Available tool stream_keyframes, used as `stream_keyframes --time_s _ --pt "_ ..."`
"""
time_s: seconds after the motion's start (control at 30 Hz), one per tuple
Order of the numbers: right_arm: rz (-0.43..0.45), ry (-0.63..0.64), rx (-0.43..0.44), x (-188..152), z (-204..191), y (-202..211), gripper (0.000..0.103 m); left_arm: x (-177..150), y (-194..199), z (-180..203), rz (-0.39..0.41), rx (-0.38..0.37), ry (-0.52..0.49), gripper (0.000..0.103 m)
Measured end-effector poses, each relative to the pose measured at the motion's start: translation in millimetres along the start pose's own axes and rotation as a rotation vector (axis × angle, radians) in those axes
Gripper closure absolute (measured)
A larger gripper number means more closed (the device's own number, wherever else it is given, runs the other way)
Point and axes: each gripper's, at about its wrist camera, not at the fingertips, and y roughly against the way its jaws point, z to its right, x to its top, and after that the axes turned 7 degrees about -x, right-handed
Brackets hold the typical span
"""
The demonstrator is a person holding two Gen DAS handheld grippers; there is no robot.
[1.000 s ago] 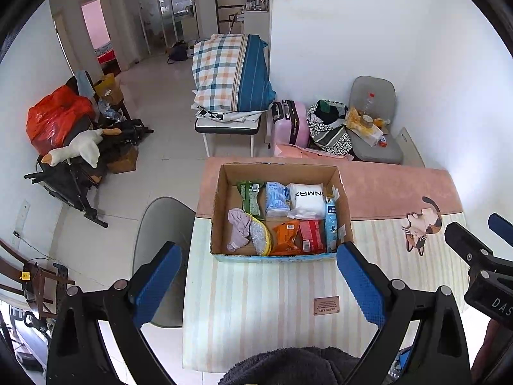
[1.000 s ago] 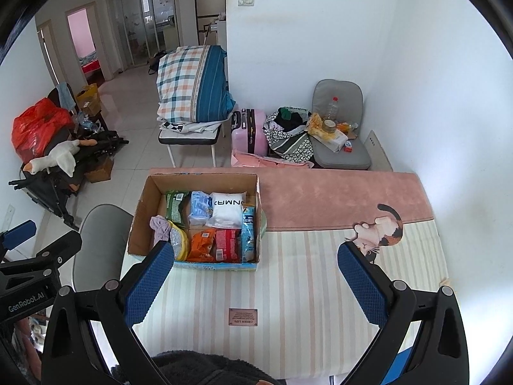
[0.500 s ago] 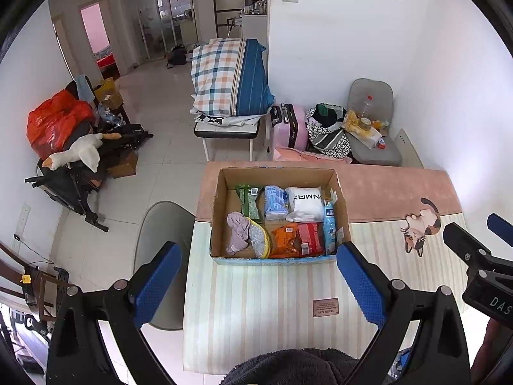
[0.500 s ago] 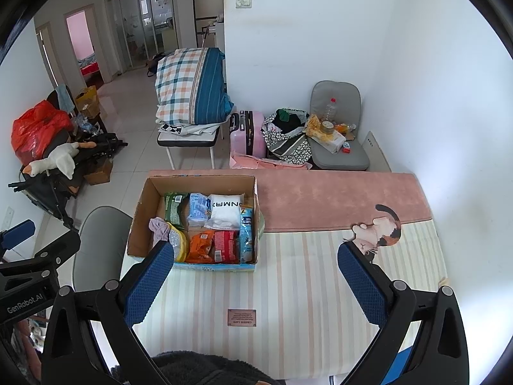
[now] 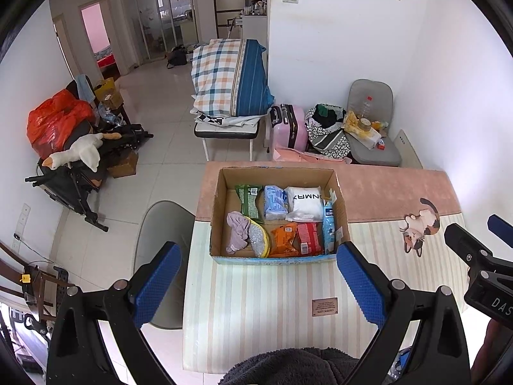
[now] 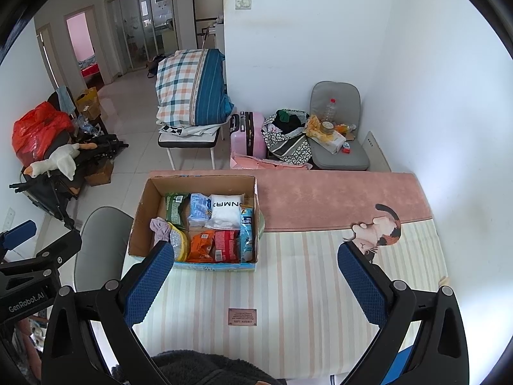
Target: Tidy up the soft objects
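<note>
While high above the striped table (image 5: pixel 256 304), both grippers level, jaws wide apart, empty.

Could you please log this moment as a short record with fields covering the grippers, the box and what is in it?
left hand-held gripper: open, empty, above the near table edge
right hand-held gripper: open, empty, above the striped mat
cardboard box: open-topped, on the table, straddling the striped mat and the pink mat
box contents: white pack, green pack, orange pack, red pack, lilac cloth
contact: neither gripper touches the box
</note>
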Motion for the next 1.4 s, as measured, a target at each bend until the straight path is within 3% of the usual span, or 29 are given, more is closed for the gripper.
stream_keyframes --time_s 1.4 --pt "0.017 -0.027 0.007 -1 4 17 0.0 1 8 3 0.028 0.007 -0.007 0.003"
